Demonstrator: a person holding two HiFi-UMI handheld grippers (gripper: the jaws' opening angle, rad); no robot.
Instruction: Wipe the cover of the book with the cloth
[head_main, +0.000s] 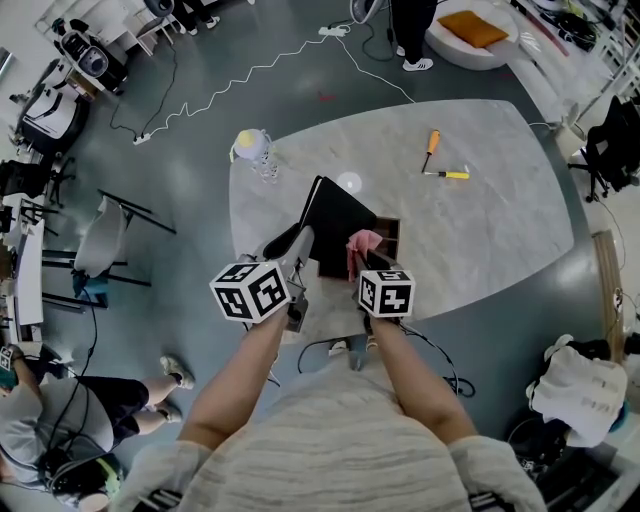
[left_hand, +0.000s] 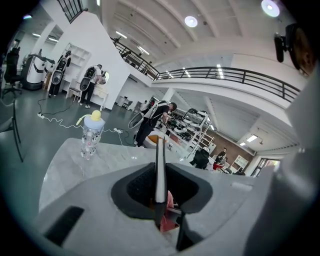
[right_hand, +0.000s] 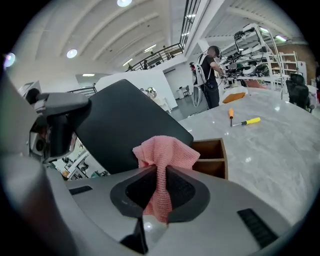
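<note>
1. Head view: the left gripper (head_main: 297, 243) holds the black book (head_main: 335, 215) propped up on edge over the near side of the pale surface (head_main: 480, 220). Its cover leans toward the right gripper (head_main: 362, 262).
2. Left gripper view: the fingers pinch the book's edge, which shows as a thin upright strip between them.
3. Right gripper view: the fingers are pressed together on a bunched pink cloth (right_hand: 162, 155). Its free end stands just in front of the dark cover.
4. Cloth and cover are very near, but I cannot tell whether they touch.
5. Done, as I judge it: both the book and the cloth are in hand and brought together.
6. Left: the wiping itself. The cover shows no sign of how much, if any, has been wiped, so most strokes likely remain.
</note>
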